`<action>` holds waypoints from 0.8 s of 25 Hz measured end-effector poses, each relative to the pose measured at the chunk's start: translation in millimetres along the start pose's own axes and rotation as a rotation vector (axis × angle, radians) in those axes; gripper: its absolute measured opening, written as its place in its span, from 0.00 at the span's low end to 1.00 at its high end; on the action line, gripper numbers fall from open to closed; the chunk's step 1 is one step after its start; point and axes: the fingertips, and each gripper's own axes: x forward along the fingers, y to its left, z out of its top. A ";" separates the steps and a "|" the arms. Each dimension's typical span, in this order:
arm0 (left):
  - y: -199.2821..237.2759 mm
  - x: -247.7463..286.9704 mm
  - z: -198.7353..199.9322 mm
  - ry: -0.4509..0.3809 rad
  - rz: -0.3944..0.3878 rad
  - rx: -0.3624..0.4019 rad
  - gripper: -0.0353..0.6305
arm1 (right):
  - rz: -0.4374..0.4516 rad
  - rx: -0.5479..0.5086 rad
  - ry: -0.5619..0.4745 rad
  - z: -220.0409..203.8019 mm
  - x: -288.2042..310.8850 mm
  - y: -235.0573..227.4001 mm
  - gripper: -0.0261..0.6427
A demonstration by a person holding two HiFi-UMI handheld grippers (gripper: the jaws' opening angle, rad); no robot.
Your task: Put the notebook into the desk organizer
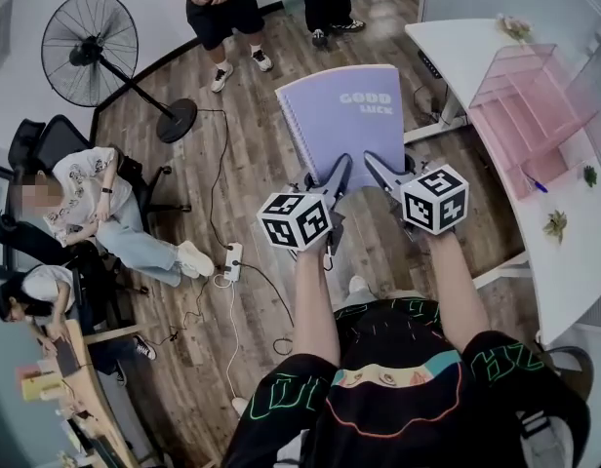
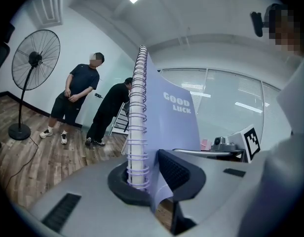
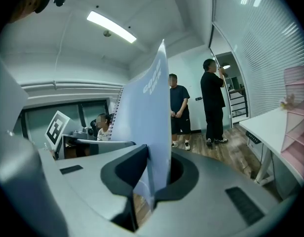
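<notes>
A lilac spiral notebook (image 1: pixel 342 117) printed "GOOD LUCK" is held flat out over the wooden floor by both grippers. My left gripper (image 1: pixel 338 175) is shut on its near edge at the spiral-bound corner; the coil (image 2: pixel 138 117) stands right between its jaws. My right gripper (image 1: pixel 377 172) is shut on the near edge at the other corner, the cover (image 3: pixel 151 117) pinched between its pads. The pink desk organizer (image 1: pixel 528 102) stands on the white desk (image 1: pixel 466 52) at the right, well apart from the notebook (image 2: pixel 171 115).
Two people stand (image 1: pixel 218 8) ahead on the floor, and others sit at the left (image 1: pixel 96 208). A black pedestal fan (image 1: pixel 91 37) stands at the far left. A power strip with cables (image 1: pixel 232 259) lies on the floor. Small plants (image 1: pixel 555 224) sit on the desk.
</notes>
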 end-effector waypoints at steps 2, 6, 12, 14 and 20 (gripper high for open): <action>2.6 11.0 0.9 0.013 -0.015 -0.003 0.13 | -0.017 0.008 0.004 1.1 2.7 -10.5 0.12; 4.8 30.1 6.0 0.030 -0.034 -0.004 0.13 | -0.037 0.030 0.004 6.9 6.7 -29.0 0.12; 32.9 49.6 -2.2 0.050 0.010 -0.042 0.13 | -0.005 0.059 0.043 -4.7 34.1 -50.4 0.12; 47.6 59.0 -5.7 0.063 0.040 -0.057 0.13 | 0.019 0.076 0.060 -10.5 48.9 -60.8 0.12; 97.9 90.7 8.8 0.053 0.125 -0.070 0.13 | 0.107 0.092 0.075 -4.2 105.6 -93.5 0.12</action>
